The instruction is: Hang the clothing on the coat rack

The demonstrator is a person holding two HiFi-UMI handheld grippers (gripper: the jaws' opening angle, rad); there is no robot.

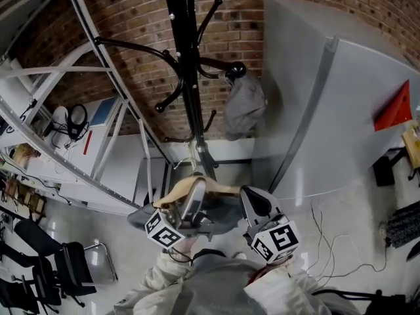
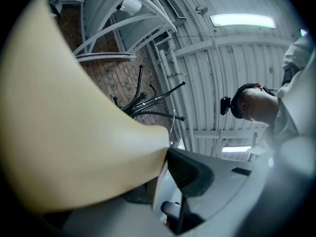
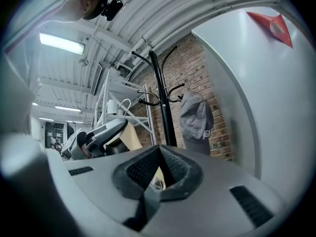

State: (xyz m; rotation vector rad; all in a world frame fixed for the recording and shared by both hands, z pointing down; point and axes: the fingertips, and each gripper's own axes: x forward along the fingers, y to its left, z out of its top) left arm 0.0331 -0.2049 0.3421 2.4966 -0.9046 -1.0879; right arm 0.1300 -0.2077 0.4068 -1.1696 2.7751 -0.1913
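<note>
Step in hand: carry/approach. The clothing (image 1: 222, 216) is not yet hung.

- A tan wooden hanger (image 1: 191, 190) is clamped in the jaws of the left gripper (image 1: 195, 188). In the left gripper view the wood is pressed against the one dark pad that shows, and it fills the left of the frame.
- Dark grey clothing appears to be draped under the hanger at lower centre of the head view, just in front of the rack's foot.
- The jaws of the right gripper (image 1: 253, 199) are seen tips together, with nothing made out between them. It is held just right of the clothing. Contact with the cloth can't be told.
- The black coat rack (image 1: 190, 77) stands at upper centre. A grey cap (image 1: 244, 107) is already hung on its right-hand hook.

Next move, as judged: the hanger is to be lifted and carried forward to a free arm. The long arm toward the upper left and the curled one below it look unoccupied. The hanger's hook isn't clearly made out, so its facing should be checked before it is lowered over an arm. There is a snag risk against the lower prongs.

Surface/room: no worktop.
- The floor (image 1: 348, 202) is pale and glossy, with loose cables (image 1: 328, 238) at lower right.
- A brick wall (image 1: 131, 18) is behind the rack, and a grey panel (image 1: 354, 110) at right.
- White shelving (image 1: 65, 143) is at left, and black chairs (image 1: 65, 268) at lower left.
</note>
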